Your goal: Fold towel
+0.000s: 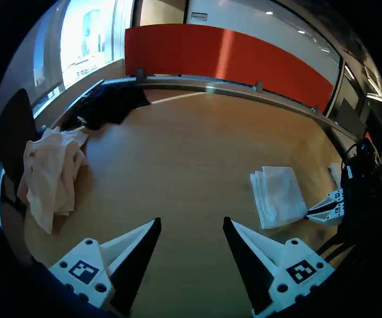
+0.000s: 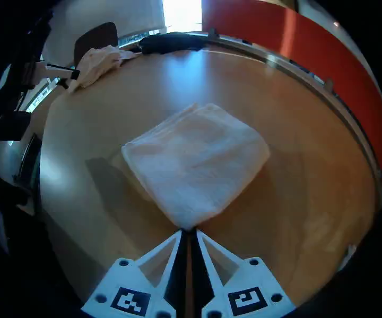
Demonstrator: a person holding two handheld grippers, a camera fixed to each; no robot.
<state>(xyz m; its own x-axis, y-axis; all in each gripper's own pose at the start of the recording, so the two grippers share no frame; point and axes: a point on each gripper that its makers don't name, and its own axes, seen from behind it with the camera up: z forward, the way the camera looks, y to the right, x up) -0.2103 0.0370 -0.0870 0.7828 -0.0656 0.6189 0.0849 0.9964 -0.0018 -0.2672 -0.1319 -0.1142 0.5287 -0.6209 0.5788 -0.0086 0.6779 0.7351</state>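
On table (image 2: 307, 159), folded towel (image 2: 196, 164); right claw (image 2: 189, 233) clenched at its 6 o'clock corner. Left claw (image 1: 191, 220) released above table.

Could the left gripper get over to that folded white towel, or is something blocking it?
Probably yes. The left gripper is open, and just tabletop lies between it and the folded towel. The right gripper, shut, sits at the towel's far edge, so that side looks crowded.
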